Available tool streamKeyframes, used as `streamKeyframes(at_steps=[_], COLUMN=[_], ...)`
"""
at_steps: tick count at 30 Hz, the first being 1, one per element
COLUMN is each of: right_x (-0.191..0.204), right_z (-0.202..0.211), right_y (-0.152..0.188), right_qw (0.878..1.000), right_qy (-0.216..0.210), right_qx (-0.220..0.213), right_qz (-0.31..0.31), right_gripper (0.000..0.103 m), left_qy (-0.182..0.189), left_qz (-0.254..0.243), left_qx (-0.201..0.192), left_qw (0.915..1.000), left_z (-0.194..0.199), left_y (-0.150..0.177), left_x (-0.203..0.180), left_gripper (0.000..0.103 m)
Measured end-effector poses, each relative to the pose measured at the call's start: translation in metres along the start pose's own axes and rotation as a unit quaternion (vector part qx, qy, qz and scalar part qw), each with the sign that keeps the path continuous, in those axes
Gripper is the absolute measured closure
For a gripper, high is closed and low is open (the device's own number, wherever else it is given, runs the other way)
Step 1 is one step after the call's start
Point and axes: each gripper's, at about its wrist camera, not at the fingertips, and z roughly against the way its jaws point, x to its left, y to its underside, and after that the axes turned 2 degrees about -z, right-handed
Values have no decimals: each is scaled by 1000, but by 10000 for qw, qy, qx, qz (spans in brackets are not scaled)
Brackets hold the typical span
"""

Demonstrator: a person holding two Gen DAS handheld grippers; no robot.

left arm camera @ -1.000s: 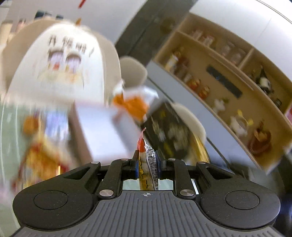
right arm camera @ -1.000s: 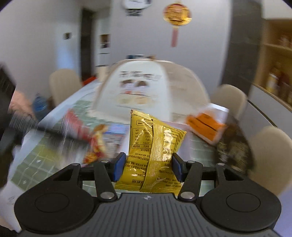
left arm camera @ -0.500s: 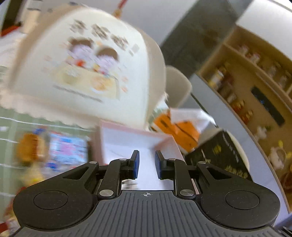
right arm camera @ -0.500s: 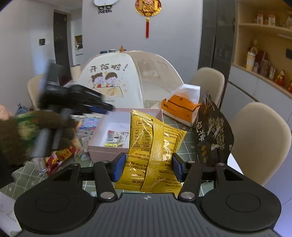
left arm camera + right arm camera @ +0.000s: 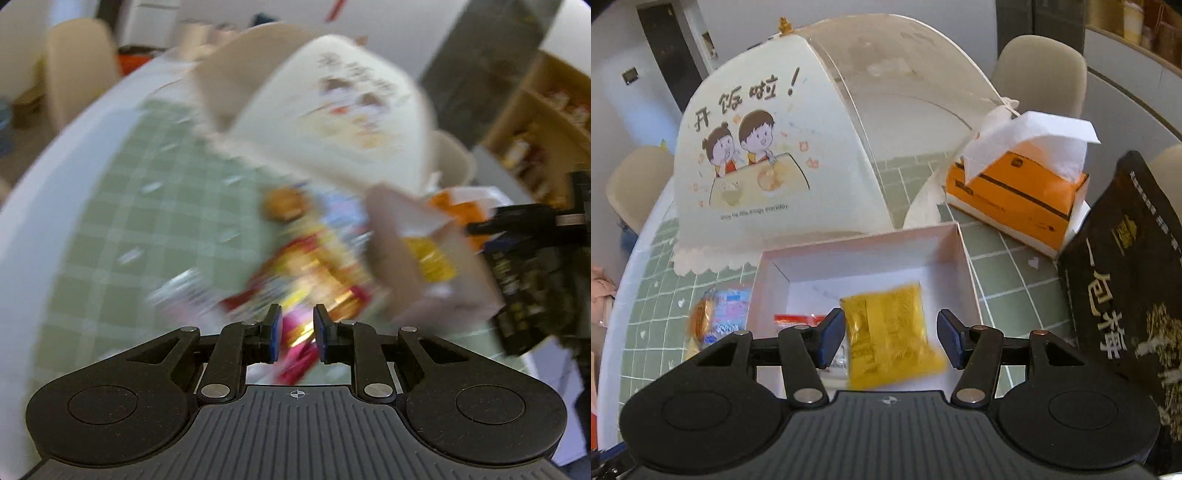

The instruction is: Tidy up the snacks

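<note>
1. Two claws are in your hands, and neither grips anything at this moment.
2. Your right claw (image 5: pixel 891 341) is parting its jaws: the blue pads stand clear on either side of the yellow snack packet (image 5: pixel 890 334), with a gap at 9 o'clock and a wider one at 3 o'clock. The packet is blurred and free of both pads, over the inside of the pink box (image 5: pixel 966 254).
3. That box sits on the green checked worktop (image 5: pixel 1008 273), directly below the claw. A small red-topped packet (image 5: pixel 798 319) lies in the box at 9 o'clock of the yellow one.
4. Around the box: the dome-shaped food cover (image 5: pixel 768 147) at 11 o'clock, the orange tissue pack (image 5: pixel 1015 195) at 2 o'clock, the tall black bag (image 5: pixel 1123 280) at 3 o'clock, and a blue-and-orange snack (image 5: pixel 718 317) on the worktop at 9 o'clock.
5. Your left claw (image 5: pixel 297 338) has its pads drawn together to their narrow setting, with only a slim gap and nothing pinched in it. Its view is heavily blurred. Beyond the pads, at 12 o'clock, is a heap of loose snacks (image 5: pixel 310 273), red, yellow and pink; you cannot tell whether the pads touch it.
</note>
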Motion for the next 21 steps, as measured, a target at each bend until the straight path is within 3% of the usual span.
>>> streamKeyframes(at_steps=[2,6,10,17,19,21], right_x=[20,82,139,198,201,197], right_z=[16,35,20,-45,-62,-67], right_y=[25,84,108,102,96,95], right_qw=[9981,9822,9631,9572,9621,9698], right_qy=[-265,-568,-961,-456,-246,-341], right_qx=[-155,-347,-329,-428,-365,-176], right_qz=[538,1757,2491,2824,2692,2410], right_gripper=[47,44,44,44,44,45], left_qy=[-59,85,158,-8,-5,-21], left_qz=[91,166,182,301,391,472], left_qx=[201,512,646,605,610,583], left_qw=[9997,9985,9976,9977,9974,9972], left_z=[3,1,-7,-4,-2,-1], left_y=[10,22,19,15,15,16], left_x=[15,25,27,39,44,48], left_gripper=[81,81,81,81,81,81])
